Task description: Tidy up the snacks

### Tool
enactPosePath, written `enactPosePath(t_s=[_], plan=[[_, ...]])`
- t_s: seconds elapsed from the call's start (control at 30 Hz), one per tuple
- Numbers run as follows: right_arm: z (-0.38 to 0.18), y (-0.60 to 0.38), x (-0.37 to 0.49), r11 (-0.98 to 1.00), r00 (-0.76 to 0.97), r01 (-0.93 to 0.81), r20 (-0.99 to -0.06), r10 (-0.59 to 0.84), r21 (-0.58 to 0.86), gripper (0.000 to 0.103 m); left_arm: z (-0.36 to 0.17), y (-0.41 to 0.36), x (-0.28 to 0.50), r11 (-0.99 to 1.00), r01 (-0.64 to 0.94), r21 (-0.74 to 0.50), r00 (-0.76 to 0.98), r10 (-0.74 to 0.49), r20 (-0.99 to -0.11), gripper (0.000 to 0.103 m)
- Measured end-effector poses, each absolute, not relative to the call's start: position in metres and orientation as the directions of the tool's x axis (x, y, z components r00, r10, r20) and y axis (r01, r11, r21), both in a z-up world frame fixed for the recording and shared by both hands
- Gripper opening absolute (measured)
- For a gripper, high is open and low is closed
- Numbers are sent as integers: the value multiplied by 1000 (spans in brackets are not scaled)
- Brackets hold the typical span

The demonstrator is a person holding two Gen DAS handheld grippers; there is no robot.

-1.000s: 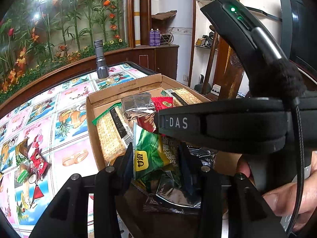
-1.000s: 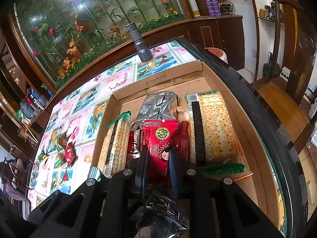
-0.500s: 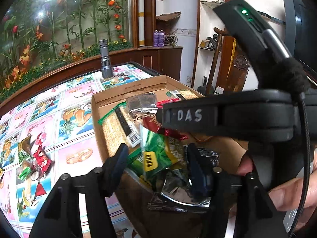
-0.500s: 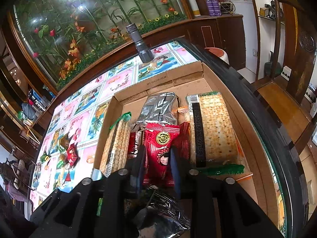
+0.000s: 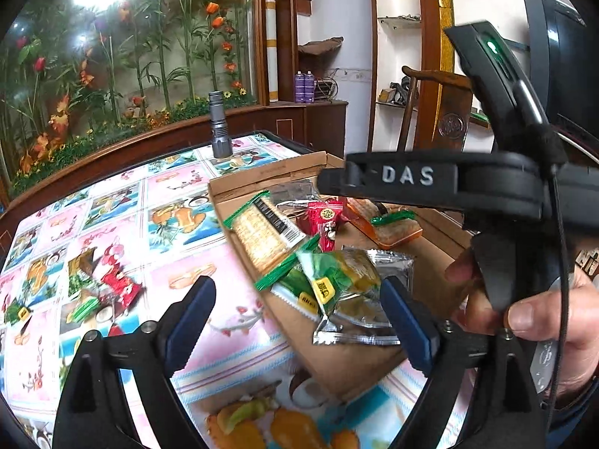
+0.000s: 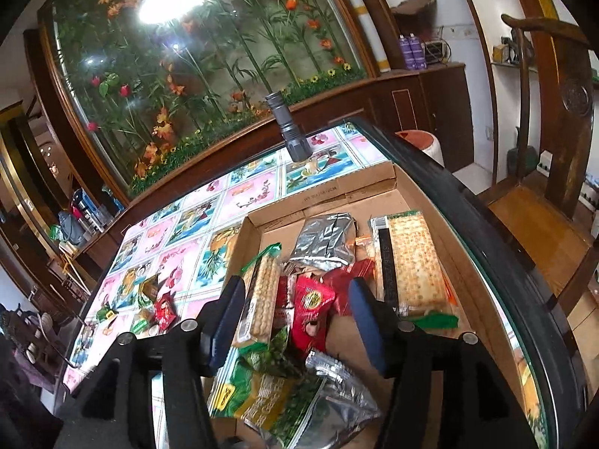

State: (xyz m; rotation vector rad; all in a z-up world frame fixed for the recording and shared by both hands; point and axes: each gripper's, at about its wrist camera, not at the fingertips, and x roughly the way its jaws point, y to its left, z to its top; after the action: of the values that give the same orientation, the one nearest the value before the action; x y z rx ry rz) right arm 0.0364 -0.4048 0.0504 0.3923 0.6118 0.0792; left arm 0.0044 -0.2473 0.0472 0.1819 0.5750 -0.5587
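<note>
Snacks fill the cardboard box [image 6: 378, 183], which sits on the picture-patterned tablecloth [image 5: 179, 187]. Nearest my right gripper [image 6: 295, 321], at the bottom centre of its frame, lies a green packet [image 6: 262, 389] with a silver one [image 6: 337, 393] beside it. That gripper's jaws have just been opening; they now stand apart around a red packet [image 6: 312, 308] without pressing it. Beyond, a cracker pack [image 6: 264, 292] lies on edge to the left, a flat cracker sheet [image 6: 413, 262] on the right, a silver pouch [image 6: 327, 239] behind.

My left gripper [image 5: 295, 321] has also just been spreading. It is wide open with nothing pinched, the green packet [image 5: 337, 288] lying loose at the box's near corner, between the fingers in the frame. At the left edge, loose sweets [image 5: 116, 284] rest on the cloth. Far back stands a grey flashlight [image 5: 219, 127].
</note>
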Motion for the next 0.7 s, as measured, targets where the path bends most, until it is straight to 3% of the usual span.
enactPosePath(t_s=[0.1,0.23,0.4,0.53,0.7], plan=[[55,-403,21,933,854,95,-510,103,348,64,49,-239,3,840,542,-12,689,-452,-567,89],[61,-408,0,924,880,226,-471,-57,310,83,52,-219,-4,852,521,-44,693,-452,-562,97],[64,-399,-36,882,856,385,-463,-231,271,89,55,-200,-14,872,486,-55,718,-434,-544,102],[68,-388,-59,867,852,428,-433,-294,254,96,57,-189,-20,899,439,-1,749,-366,-553,103],[60,-360,-74,880,837,437,-441,-323,184,96,59,-173,-15,922,386,27,758,-301,-579,103]])
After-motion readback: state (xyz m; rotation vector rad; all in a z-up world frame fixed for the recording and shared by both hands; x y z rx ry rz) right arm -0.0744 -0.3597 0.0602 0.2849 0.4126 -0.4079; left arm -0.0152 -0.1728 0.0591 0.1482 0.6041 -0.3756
